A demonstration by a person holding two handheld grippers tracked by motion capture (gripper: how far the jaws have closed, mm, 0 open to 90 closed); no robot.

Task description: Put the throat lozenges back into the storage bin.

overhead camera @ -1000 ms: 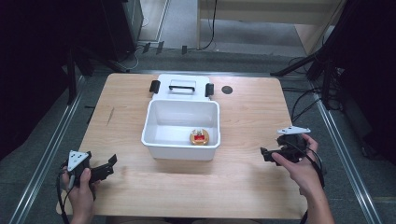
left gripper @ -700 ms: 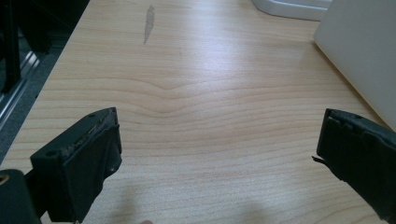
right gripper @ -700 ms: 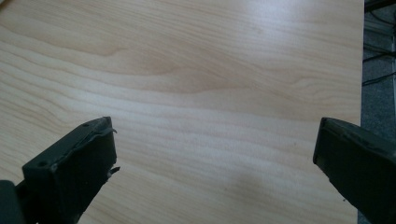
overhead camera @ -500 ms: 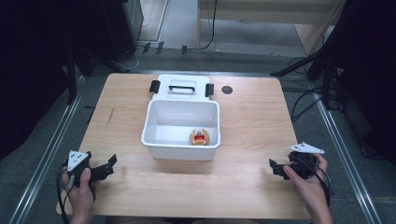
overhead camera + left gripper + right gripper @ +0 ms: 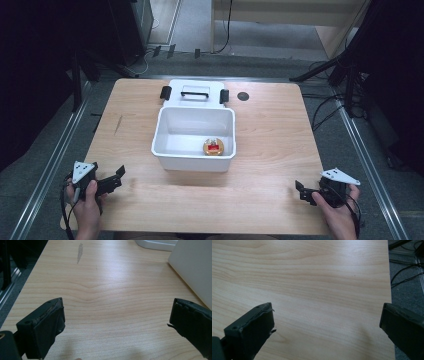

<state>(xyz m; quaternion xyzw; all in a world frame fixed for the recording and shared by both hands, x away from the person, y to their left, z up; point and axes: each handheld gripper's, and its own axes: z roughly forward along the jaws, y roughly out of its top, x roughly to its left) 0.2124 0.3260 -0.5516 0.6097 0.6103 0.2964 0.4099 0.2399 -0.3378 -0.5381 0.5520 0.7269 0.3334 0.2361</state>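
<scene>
A white plastic bin [image 5: 170, 152] stands in the middle of the wooden table [image 5: 270, 135], with a small round gold and red object [image 5: 213, 148] on its floor near the front right corner. Its white lid [image 5: 194, 92] with black latches lies flat behind it. My left gripper [image 5: 116, 178] rests at the table's front left, open and holding nothing; in the left gripper view [image 5: 116, 322] the bin's side wall [image 5: 195, 267] shows at the right. My right gripper [image 5: 302, 191] is low at the front right, open with bare wood between its jaws [image 5: 327, 322].
A small dark round mark [image 5: 243, 96] sits on the table right of the lid. A grey smear [image 5: 80, 251] marks the wood on the left. Metal rails [image 5: 55, 165] run along both table sides, and cables [image 5: 330, 105] lie on the floor at the right.
My right gripper has drawn back toward the table's front edge and slightly right. The left gripper has stayed in place.
</scene>
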